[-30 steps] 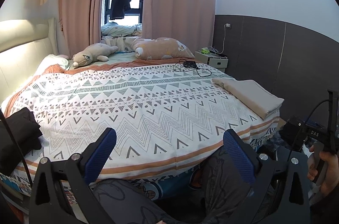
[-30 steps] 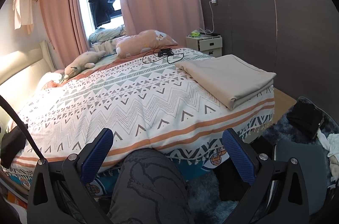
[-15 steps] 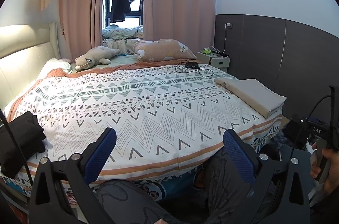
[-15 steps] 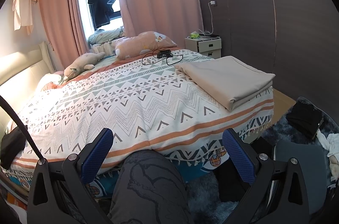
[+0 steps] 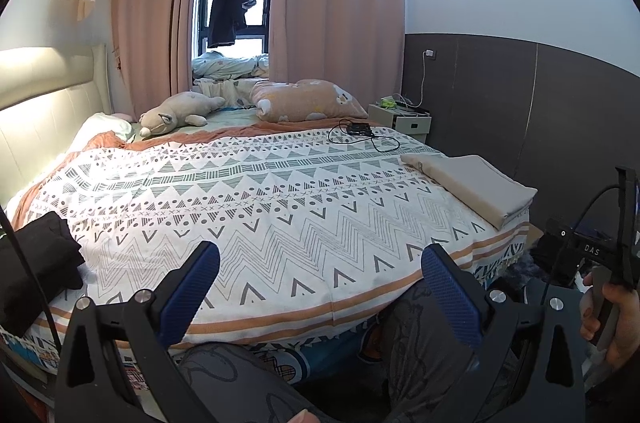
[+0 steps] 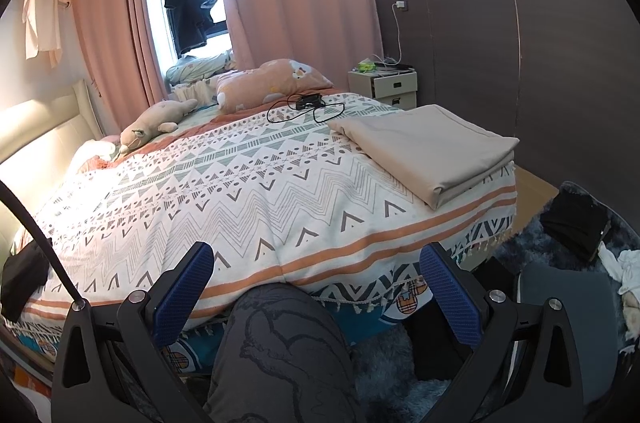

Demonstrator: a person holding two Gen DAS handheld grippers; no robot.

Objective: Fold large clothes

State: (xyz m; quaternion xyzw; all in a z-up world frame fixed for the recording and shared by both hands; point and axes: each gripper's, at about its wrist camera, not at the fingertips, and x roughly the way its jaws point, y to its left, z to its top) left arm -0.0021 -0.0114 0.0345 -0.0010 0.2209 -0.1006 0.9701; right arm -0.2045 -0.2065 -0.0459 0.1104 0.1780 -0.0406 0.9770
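beyond both grippers' spread, empty fingers (image 6: 448, 293), folded beige cloth (image 6: 428, 149) lies on bed (image 6: 256, 199); well apart

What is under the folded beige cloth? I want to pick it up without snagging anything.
The folded beige cloth lies flat on the patterned bedspread at the bed's corner. The black cable lies beside it. Whether anything is tucked beneath is hidden.
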